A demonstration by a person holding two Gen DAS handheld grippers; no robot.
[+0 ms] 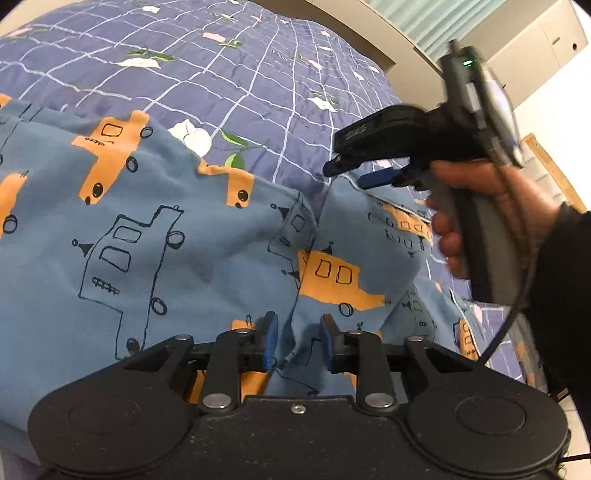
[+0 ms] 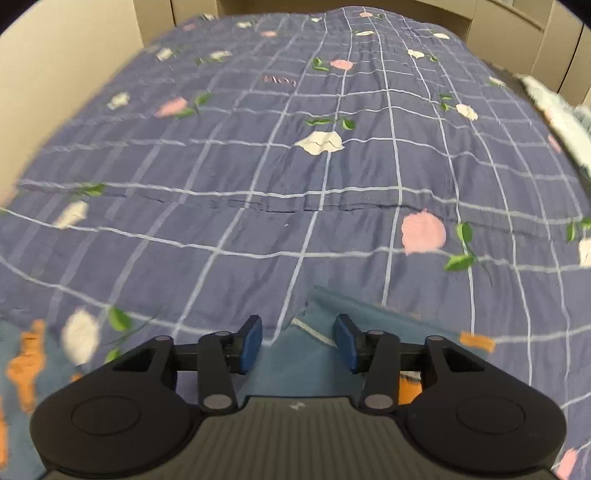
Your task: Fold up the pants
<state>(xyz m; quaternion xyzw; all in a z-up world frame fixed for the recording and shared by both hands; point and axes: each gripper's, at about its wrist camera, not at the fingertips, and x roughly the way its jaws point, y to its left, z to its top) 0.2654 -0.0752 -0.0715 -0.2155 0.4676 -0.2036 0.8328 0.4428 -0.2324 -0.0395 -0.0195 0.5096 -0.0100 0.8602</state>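
Note:
Blue pants (image 1: 155, 229) printed with orange and outlined trucks lie crumpled on the bed. My left gripper (image 1: 297, 341) is open, its blue pads on either side of a raised fold of the pants. My right gripper (image 2: 298, 341) is open over a corner of the pants (image 2: 332, 314) with a white drawstring; no cloth is pinched. The right gripper also shows in the left wrist view (image 1: 358, 171), held by a hand just above the pants' far edge, its fingers apart.
The purple grid-patterned bedspread (image 2: 258, 166) with pink and white flowers covers the bed. Beige headboard and wall panels (image 2: 155, 22) stand beyond it. A cable (image 1: 517, 310) hangs from the right gripper. The bed's right edge (image 1: 535, 369) drops to the floor.

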